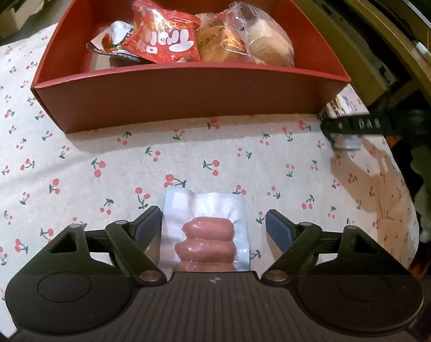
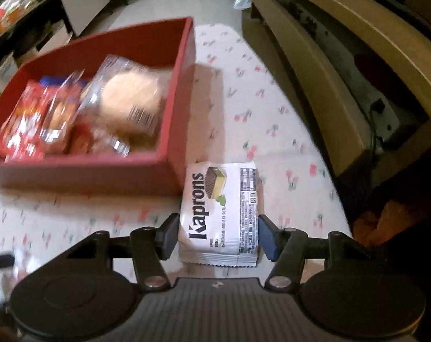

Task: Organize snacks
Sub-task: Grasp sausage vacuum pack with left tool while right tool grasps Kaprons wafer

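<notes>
Cherry-print tablecloth [image 1: 186,154], red box [image 1: 186,97], tiled floor [image 2: 169,2]

Red box [image 1: 186,97], cherry-print white tablecloth [image 1: 72,165], pink sausages [image 1: 206,242], white black-lettered wafer packet [image 2: 219,213].

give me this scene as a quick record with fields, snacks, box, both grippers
surface: cherry-print cloth
box: red box, open top, standing on the cloth
in box: red snack bag, clear-wrapped pastries, other packets
left gripper: jaws open either side of the sausage pack, which lies on the cloth in front of the box
right gripper: pads at both sides of the Kaprons wafer pack; firm grip unclear
wafer pack place: by the box's near right corner
not yet boxed: sausage pack, wafer pack
</notes>
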Demonstrator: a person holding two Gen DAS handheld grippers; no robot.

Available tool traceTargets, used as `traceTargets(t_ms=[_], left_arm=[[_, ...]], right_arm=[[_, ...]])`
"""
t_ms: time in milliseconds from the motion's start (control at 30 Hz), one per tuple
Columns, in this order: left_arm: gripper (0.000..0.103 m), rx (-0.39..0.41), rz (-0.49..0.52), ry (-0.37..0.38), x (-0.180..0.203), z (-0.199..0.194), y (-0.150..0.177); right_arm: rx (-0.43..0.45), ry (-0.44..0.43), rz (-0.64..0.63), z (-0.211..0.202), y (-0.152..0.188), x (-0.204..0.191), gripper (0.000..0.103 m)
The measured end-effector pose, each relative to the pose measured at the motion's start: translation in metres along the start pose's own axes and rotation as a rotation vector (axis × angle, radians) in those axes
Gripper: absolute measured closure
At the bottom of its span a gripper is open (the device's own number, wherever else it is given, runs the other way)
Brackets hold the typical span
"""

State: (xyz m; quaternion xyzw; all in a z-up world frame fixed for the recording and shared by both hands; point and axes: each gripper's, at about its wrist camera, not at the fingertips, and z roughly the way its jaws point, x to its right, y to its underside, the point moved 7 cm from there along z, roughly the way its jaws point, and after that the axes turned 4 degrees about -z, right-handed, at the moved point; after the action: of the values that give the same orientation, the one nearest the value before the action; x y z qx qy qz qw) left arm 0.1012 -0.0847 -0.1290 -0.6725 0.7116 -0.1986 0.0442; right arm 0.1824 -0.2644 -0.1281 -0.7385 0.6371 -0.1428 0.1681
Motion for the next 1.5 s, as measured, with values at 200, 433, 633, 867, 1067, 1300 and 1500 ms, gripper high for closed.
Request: traceTargets(t_ms=[200, 433, 633, 867, 1067, 1300, 1500], left_arm=[[0.021, -0.015, 0.003, -0.001, -0.004, -0.003, 0.007], [0.020, -0.003, 0.027, -0.006, -0.007, -0.006, 0.013], [0.022, 0.025, 0.129, -0.085, 0.005, -0.001, 0.017], [0.028, 0.035, 0.187, -0.120, 0.006, 0.000, 0.021], [0.028, 0.032, 0.174, -0.118, 0.000, -0.006, 0.023], [0.029, 0.021, 0.144, -0.084, -0.005, -0.012, 0.026], [0.029, 0.061, 0.116, -0.053, -0.007, -0.028, 0.022]], right_arm=[[-0.006, -0.030, -0.044, -0.028, 0.029, -0.023, 0.037], [0.002, -0.060, -0.112, -0.045, 0.054, -0.060, 0.037], [-0.029, -0.038, -0.147, -0.028, 0.059, -0.068, 0.037], [-0.038, -0.063, -0.122, -0.025, 0.058, -0.066, 0.027], [-0.077, -0.119, -0.139, -0.016, 0.059, -0.077, 0.000], [-0.029, -0.062, -0.155, -0.034, 0.062, -0.078, 0.038], [0.027, -0.072, -0.162, -0.057, 0.069, -0.092, 0.038]])
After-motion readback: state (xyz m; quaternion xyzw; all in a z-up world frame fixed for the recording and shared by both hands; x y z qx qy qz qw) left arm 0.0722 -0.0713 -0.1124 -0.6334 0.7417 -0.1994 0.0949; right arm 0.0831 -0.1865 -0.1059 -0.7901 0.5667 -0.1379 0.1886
